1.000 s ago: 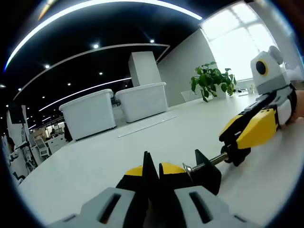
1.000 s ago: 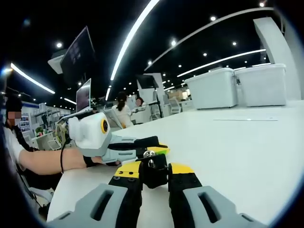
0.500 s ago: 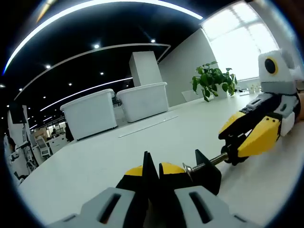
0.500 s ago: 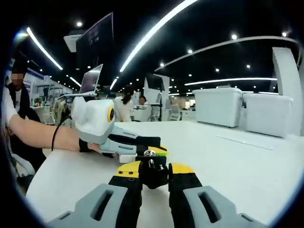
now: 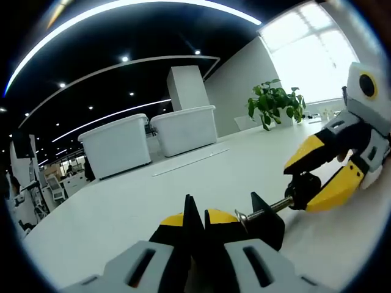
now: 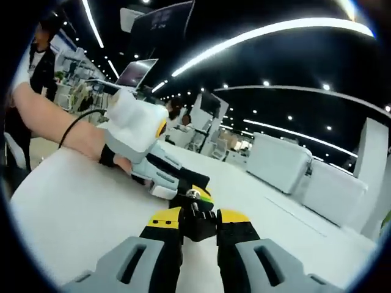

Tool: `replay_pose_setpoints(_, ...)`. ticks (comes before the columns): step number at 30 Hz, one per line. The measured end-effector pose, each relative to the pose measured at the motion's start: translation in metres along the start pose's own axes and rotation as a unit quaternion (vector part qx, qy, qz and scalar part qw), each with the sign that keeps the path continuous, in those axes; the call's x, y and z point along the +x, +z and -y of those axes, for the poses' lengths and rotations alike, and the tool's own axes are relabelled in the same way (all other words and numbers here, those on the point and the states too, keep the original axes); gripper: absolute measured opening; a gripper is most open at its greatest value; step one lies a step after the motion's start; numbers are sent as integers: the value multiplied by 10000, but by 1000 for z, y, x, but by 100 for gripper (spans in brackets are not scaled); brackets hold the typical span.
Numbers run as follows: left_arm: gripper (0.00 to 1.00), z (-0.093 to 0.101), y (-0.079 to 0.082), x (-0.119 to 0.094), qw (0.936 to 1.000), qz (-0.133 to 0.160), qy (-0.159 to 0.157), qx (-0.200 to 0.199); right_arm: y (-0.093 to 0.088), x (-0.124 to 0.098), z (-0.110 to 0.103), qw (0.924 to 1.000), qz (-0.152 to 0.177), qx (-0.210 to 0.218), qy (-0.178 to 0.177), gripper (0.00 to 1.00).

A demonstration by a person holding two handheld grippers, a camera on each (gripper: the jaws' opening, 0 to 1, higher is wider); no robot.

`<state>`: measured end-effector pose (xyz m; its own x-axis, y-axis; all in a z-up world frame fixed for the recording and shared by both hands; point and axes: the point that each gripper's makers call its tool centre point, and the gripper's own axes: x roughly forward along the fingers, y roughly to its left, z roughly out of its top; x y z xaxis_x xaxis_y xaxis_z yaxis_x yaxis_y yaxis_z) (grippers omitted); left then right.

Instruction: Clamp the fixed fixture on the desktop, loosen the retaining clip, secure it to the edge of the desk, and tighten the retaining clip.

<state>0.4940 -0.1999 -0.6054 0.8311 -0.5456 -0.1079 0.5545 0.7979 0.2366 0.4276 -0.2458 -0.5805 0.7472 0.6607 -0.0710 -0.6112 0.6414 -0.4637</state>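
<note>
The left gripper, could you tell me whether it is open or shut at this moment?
Shut. In the left gripper view the left gripper has its yellow-tipped jaws pressed together on the black clamp fixture, with no gap between them.

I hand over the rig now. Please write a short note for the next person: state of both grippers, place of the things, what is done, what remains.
Left gripper: shut on the black clamp, holding its body on the white desk.
Right gripper: shut on the knob at the end of the clamp's screw; in the left gripper view it is rolled to one side around the knob, as in a turn.
Done: clamp gripped, hold on the screw taken.
Whether the screw is loose enough cannot be told.
Left: finish loosening, move the clamp to the desk edge, tighten the screw.
</note>
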Motion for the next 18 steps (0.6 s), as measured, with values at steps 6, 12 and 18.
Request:
replay_pose_setpoints(6,9,-1,0,-1,10000,-2,21,4,1,0,-4,9974,-96,-710,-83,21)
replay_pose_setpoints(12,9,-1,-1,-1,10000,-9,40,2,0,1,-7,9923,-163,-1216,-156,21)
replay_pose_setpoints(18,9,-1,-1,-2,10000,-11,58,1,1,1,-9,9868,-233,-1589,-222,21)
